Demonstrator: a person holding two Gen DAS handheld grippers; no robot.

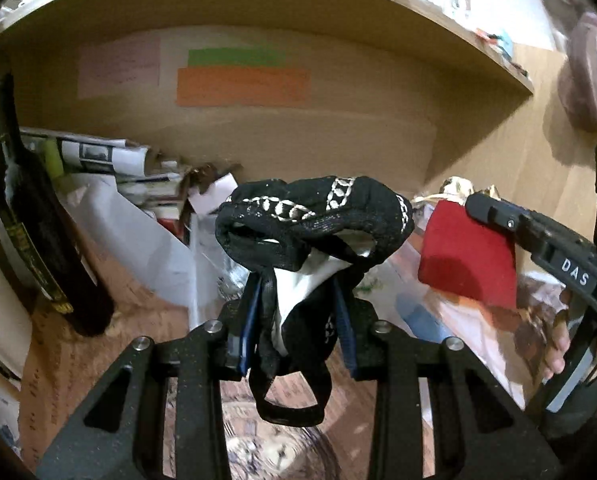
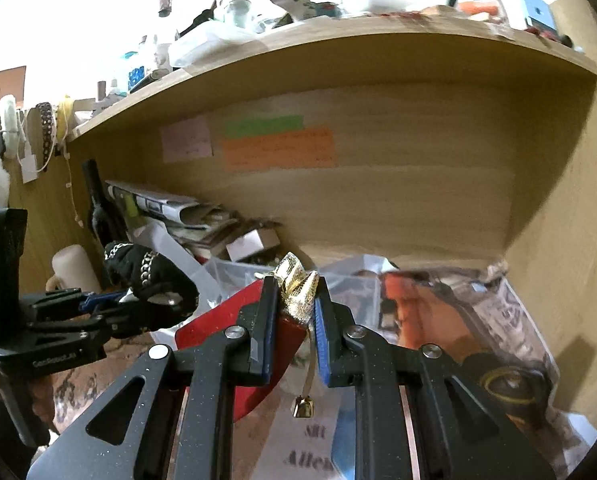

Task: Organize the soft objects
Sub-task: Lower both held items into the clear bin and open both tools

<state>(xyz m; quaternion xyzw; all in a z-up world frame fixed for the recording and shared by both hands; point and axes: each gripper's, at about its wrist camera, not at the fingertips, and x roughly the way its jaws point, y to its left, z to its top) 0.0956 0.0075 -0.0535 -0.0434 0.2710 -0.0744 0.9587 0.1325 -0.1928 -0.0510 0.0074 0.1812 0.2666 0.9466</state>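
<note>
My left gripper [image 1: 298, 300] is shut on a black fabric piece with a white chain pattern [image 1: 310, 216], held up in front of a wooden shelf nook; it also shows in the right wrist view [image 2: 150, 276]. My right gripper [image 2: 294, 300] is shut on the gold top of a red cloth pouch [image 2: 234, 320] with a small gold bell [image 2: 304, 408] hanging below. In the left wrist view the red pouch [image 1: 466, 256] hangs from the right gripper at the right.
A dark wine bottle [image 1: 38, 240] stands at the left of the nook, next to stacked papers and magazines [image 1: 98, 156]. Coloured notes [image 1: 242, 80] stick on the back wall. A white candle [image 2: 74, 268] stands at the left. Plastic bags and papers [image 2: 438, 300] cover the surface.
</note>
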